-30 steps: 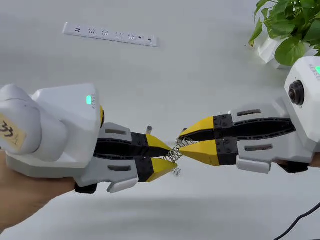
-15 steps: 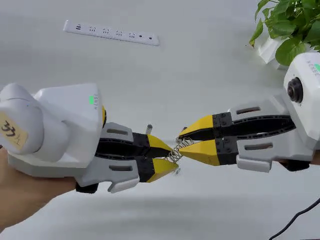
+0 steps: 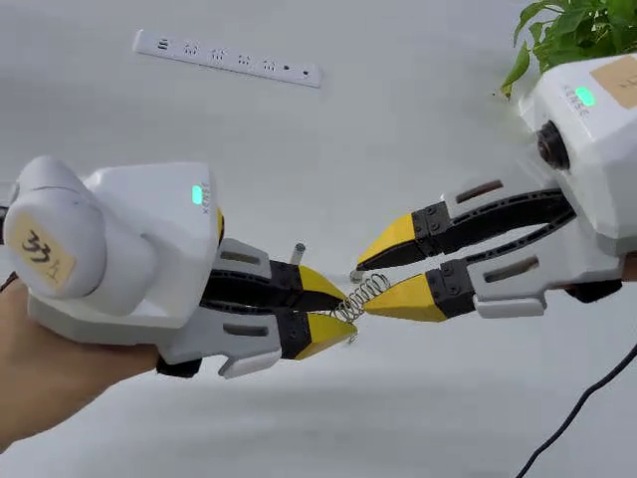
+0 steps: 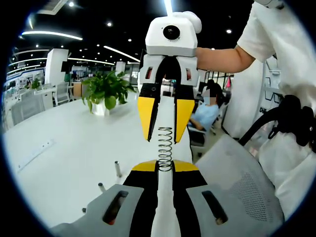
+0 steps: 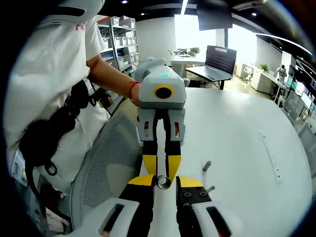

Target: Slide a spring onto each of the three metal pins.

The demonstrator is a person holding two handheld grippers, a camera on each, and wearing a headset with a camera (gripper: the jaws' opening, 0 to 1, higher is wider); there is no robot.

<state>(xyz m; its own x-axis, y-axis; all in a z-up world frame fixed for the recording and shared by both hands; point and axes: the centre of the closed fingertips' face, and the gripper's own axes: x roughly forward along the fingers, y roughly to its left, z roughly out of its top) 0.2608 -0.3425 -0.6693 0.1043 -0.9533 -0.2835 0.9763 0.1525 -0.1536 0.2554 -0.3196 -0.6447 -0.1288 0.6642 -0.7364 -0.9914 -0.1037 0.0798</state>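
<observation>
As L gripper point(image 3: 347, 314) jaws clamp spring point(image 4: 165, 148) at its near end and R gripper point(image 3: 363, 289) jaws stand open w/ its far end between them, prob. a regrip: close R softly, keep coil straight; pins point(image 3: 299, 253) stand beside L jaws.

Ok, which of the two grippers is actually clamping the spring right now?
The left gripper: its jaws are shut on one end of the spring. The jaws of the right gripper stand apart, the spring's other end between them.

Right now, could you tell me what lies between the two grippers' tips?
A spring: the left gripper clamps one end; the other sits between the right gripper's open jaws, clearest in the left gripper view.
</observation>
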